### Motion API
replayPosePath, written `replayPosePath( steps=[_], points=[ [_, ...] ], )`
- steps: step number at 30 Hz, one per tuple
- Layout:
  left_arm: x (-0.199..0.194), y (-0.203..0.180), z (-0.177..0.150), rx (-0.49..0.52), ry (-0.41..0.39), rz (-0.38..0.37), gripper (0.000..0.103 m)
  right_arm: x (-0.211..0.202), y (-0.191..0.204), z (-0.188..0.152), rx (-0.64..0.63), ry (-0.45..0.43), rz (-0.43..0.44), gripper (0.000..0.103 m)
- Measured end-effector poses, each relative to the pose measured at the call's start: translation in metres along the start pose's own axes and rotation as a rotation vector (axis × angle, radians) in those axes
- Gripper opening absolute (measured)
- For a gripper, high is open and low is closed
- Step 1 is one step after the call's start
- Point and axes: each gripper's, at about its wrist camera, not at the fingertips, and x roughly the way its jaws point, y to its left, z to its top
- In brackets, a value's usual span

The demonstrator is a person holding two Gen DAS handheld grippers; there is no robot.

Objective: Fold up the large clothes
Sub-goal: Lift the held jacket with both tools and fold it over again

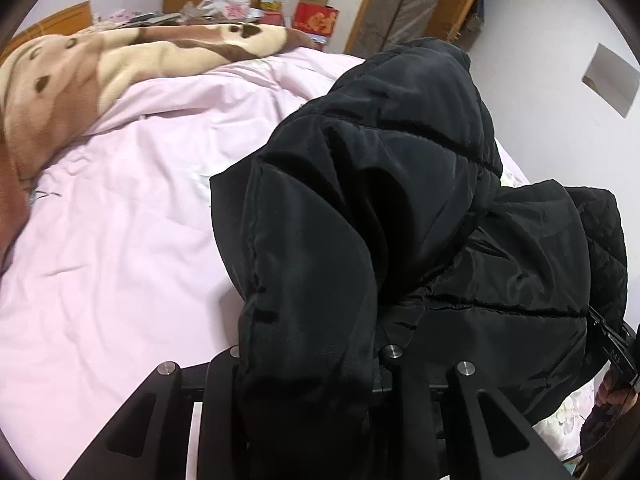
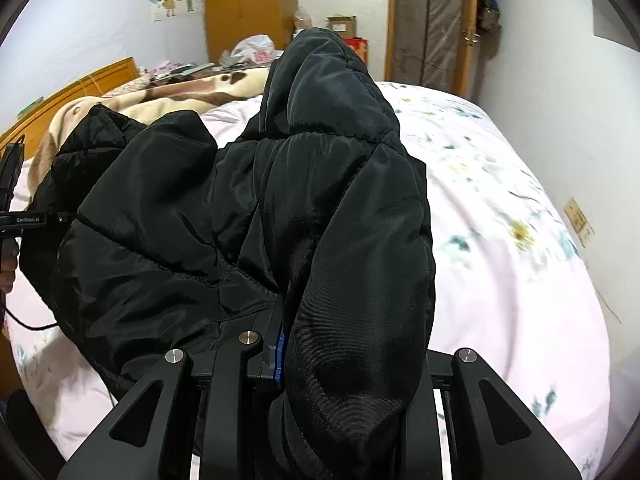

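Observation:
A black padded jacket (image 1: pixel 380 184) hangs between my two grippers above the pink bed sheet (image 1: pixel 120 208). My left gripper (image 1: pixel 312 364) is shut on a thick fold of the jacket, which drapes over and hides its fingertips. In the right wrist view the jacket (image 2: pixel 280 208) fills the middle. My right gripper (image 2: pixel 332 364) is shut on another fold of it; a blue pad (image 2: pixel 280 356) shows beside the cloth. The left gripper's body (image 2: pixel 16 216) shows at the left edge of the right view, and the right gripper's body (image 1: pixel 616 356) at the right edge of the left view.
A brown and cream blanket (image 1: pixel 80 76) lies bunched at the head of the bed. A wooden headboard (image 2: pixel 80 84), boxes and bags (image 1: pixel 316 16) stand behind it. A white wall (image 2: pixel 560 100) runs along the bed's right side, and a door (image 2: pixel 436 20) is at the far end.

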Motion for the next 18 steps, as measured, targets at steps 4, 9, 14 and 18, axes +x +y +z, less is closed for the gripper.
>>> replayPosePath(
  steps=[4, 9, 14, 18],
  points=[
    [-0.004, 0.031, 0.006, -0.032, 0.006, 0.032, 0.029, 0.012, 0.022, -0.001, -0.001, -0.003, 0.041, 0.026],
    [-0.015, 0.07, 0.008, -0.077, -0.007, 0.067, 0.029, 0.018, 0.038, -0.01, -0.009, -0.002, 0.087, 0.026],
    [-0.005, 0.095, -0.009, -0.113, -0.015, 0.102, 0.029, 0.031, 0.055, -0.009, -0.026, -0.002, 0.12, 0.026],
    [0.011, 0.099, -0.013, -0.13, -0.007, 0.12, 0.029, 0.041, 0.063, -0.018, -0.028, 0.005, 0.129, 0.026]
  ],
)
